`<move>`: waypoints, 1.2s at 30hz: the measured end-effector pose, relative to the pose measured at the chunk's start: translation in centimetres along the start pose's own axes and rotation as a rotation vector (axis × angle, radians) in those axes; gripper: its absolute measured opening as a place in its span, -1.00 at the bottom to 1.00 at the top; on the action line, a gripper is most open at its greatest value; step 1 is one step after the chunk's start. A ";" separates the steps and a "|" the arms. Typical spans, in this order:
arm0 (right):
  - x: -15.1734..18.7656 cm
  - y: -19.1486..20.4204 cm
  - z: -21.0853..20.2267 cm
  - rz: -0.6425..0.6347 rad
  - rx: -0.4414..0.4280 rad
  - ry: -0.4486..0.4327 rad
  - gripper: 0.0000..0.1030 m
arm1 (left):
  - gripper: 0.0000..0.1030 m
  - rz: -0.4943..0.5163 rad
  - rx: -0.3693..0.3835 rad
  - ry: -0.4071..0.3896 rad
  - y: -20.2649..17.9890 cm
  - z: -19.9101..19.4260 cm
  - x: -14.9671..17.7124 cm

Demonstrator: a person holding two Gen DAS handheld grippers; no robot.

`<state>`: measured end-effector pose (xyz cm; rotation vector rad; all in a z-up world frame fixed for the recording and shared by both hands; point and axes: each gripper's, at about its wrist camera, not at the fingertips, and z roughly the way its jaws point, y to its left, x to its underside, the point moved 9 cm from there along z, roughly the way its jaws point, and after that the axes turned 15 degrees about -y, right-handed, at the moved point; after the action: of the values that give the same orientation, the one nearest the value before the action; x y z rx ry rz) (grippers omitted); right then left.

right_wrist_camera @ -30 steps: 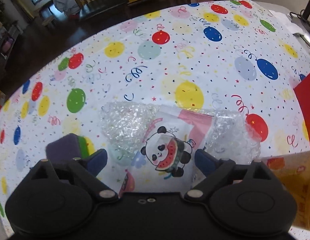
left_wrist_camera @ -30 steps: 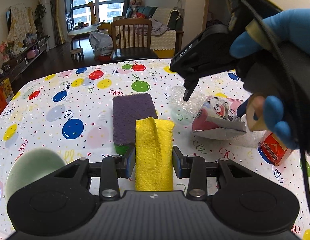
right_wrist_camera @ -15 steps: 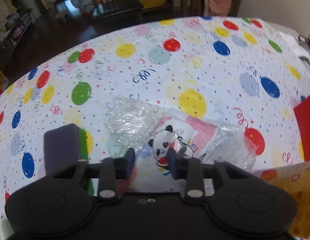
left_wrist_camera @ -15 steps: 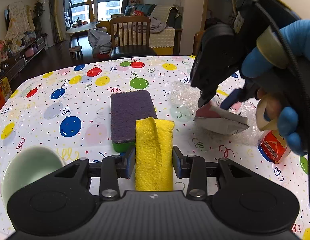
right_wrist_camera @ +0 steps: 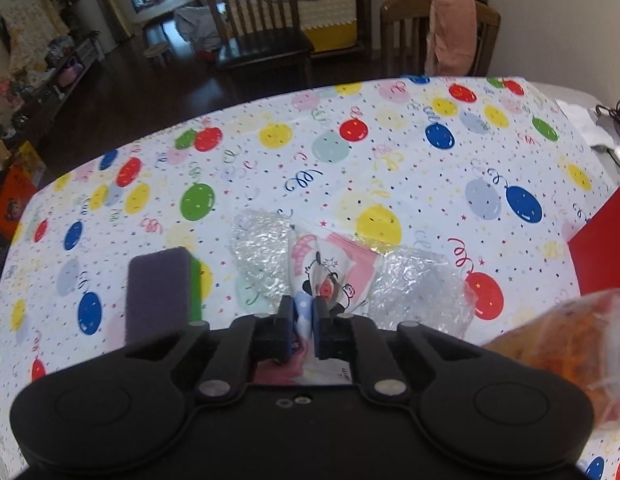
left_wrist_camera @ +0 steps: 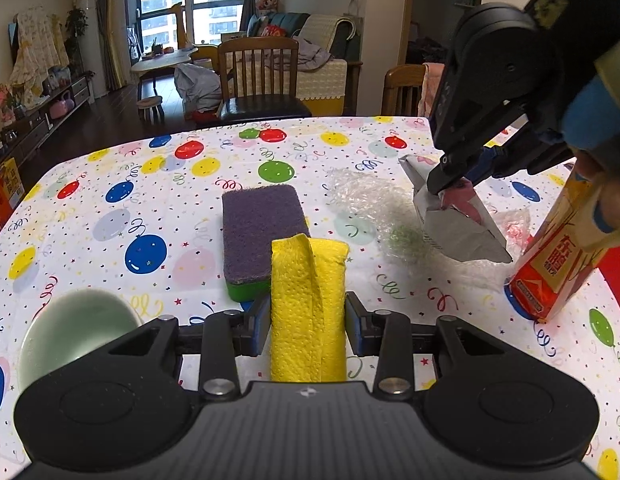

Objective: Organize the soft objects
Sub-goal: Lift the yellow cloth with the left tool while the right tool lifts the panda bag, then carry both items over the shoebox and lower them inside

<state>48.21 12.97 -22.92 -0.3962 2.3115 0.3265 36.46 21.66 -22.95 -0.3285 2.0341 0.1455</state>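
Left gripper (left_wrist_camera: 308,322) clamped narrow on a folded yellow cloth (left_wrist_camera: 308,304), pads pressing its two long sides, cloth jutting forward over the tablecloth (left_wrist_camera: 110,240) and ending beside the purple-topped sponge (left_wrist_camera: 262,236) with its green underside. Held low and level, probably kept out of the way while the other hand works. Right gripper (right_wrist_camera: 304,320) closing to a tight pinch on the panda-print pouch (right_wrist_camera: 334,272), thin film crumpled between the pads; from the left wrist view, same pouch (left_wrist_camera: 458,220) hanging tilted off the fingertips, its lower end just above the table. Grip taken at one edge, likely because a flat soft packet offers no thicker place to catch. Bubble wrap (right_wrist_camera: 262,252) spread on both sides of the pouch and lying flat, apparently not caught in the pinch, though hard to be sure at the right side. Red and gold carton (left_wrist_camera: 550,268) leaning at the table's right, near the gloved hand (left_wrist_camera: 590,120). Pale green bowl (left_wrist_camera: 74,336) at near left, apart from everything. Sponge and bubble wrap not yet dealt with, so sorting looks early to midway.
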 end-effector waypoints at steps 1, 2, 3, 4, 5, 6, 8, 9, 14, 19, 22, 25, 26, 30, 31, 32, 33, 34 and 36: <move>0.0 0.0 -0.5 0.007 -0.012 -0.001 -0.84 | -0.28 -0.003 0.002 -0.002 0.0 -0.2 -0.1; 0.0 0.1 -1.0 0.010 -0.021 -0.006 -0.84 | -0.28 -0.003 0.004 -0.006 -0.1 -0.4 -0.3; 0.0 0.2 -1.7 0.006 -0.033 -0.011 -0.84 | -0.28 -0.002 0.006 -0.009 -0.1 -0.7 -0.4; 0.0 0.3 -2.3 0.005 -0.047 -0.013 -0.84 | -0.28 -0.001 0.010 -0.012 -0.2 -1.0 -0.6; 0.1 0.3 -3.0 0.005 -0.059 -0.013 -0.84 | -0.28 -0.001 0.014 -0.015 -0.2 -1.2 -0.7; 0.2 0.3 -3.7 0.005 -0.070 -0.015 -0.84 | -0.28 0.002 0.018 -0.019 -0.3 -1.5 -0.9; 0.4 0.2 -5.1 0.003 -0.091 -0.019 -0.84 | -0.28 0.003 0.030 -0.019 -0.5 -2.2 -1.2; 0.5 0.1 -5.8 0.003 -0.102 -0.020 -0.84 | -0.28 -0.001 0.036 -0.019 -0.5 -2.5 -1.4; 1.0 -0.6 -9.8 0.017 -0.154 -0.033 -0.83 | -0.28 -0.004 0.086 -0.018 -0.9 -4.6 -2.6; 1.0 -1.7 -14.2 0.037 -0.195 -0.075 -0.83 | -0.28 0.012 0.149 -0.024 -2.0 -7.2 -3.7; 1.1 -2.6 -16.7 0.046 -0.214 -0.103 -0.83 | -0.28 0.023 0.187 -0.027 -3.0 -8.8 -4.4; 1.3 -3.9 -18.7 0.055 -0.226 -0.122 -0.83 | -0.27 0.027 0.214 -0.029 -4.2 -10.2 -5.1; 1.4 -4.5 -19.3 0.056 -0.228 -0.127 -0.83 | -0.28 0.024 0.226 -0.029 -4.7 -10.7 -5.4; 1.6 -7.2 -21.4 0.053 -0.226 -0.146 -0.83 | -0.28 0.034 0.260 -0.030 -6.9 -12.1 -6.7; 1.6 -8.0 -21.8 0.051 -0.224 -0.149 -0.83 | -0.27 0.037 0.274 -0.023 -7.6 -12.4 -6.9; 1.6 -8.8 -22.1 0.051 -0.218 -0.155 -0.83 | -0.28 0.037 0.289 -0.017 -8.4 -12.6 -7.2; 1.5 -9.7 -22.5 0.050 -0.211 -0.161 -0.83 | -0.27 0.038 0.301 -0.012 -9.2 -12.8 -7.5; 1.5 -10.5 -22.8 0.048 -0.207 -0.165 -0.83 | -0.27 0.039 0.313 -0.005 -10.0 -13.1 -7.8; 1.4 -12.4 -23.3 0.054 -0.191 -0.176 -0.83 | -0.27 0.034 0.337 0.007 -11.7 -13.3 -8.3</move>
<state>36.96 -6.77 -9.45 -0.3835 2.1282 0.5882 32.23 8.72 -8.96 -0.0821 2.0289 -0.1770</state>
